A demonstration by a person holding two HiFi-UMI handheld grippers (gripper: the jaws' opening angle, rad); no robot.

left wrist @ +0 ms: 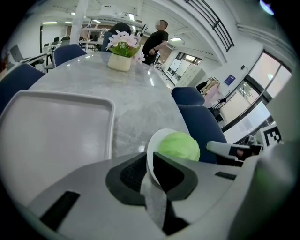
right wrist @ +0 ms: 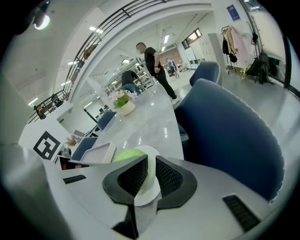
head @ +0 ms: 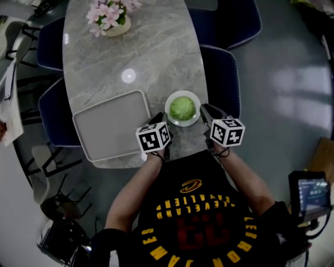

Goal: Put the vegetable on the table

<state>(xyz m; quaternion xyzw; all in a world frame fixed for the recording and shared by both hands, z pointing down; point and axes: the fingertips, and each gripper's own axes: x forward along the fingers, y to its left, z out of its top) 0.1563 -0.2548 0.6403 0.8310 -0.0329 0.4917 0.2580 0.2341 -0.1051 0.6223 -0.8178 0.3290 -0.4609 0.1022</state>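
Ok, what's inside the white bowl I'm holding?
One round pale-green cabbage head sits inside the shallow white bowl, filling most of it. Nothing else shows along the rim. The bowl's floor under the cabbage is covered, so anything beneath can't be seen.

Vegetable [head: 182, 108]: light green. Plate [head: 183, 123]: white. Table [head: 156, 57]: grey, marble-veined. Tray [head: 112, 125]: pale grey. Chairs [head: 222, 73]: navy blue. Flowers [head: 107, 13]: pink. Left gripper [head: 158, 116], right gripper [head: 204, 108]: white cubes, black square markers. Shirt [head: 198, 219]: black, yellow lettering.

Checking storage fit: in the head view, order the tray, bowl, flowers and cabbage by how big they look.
Largest: tray.
Then flowers and bowl, too alike to rank; the flowers sit farther away.
Smallest: cabbage.
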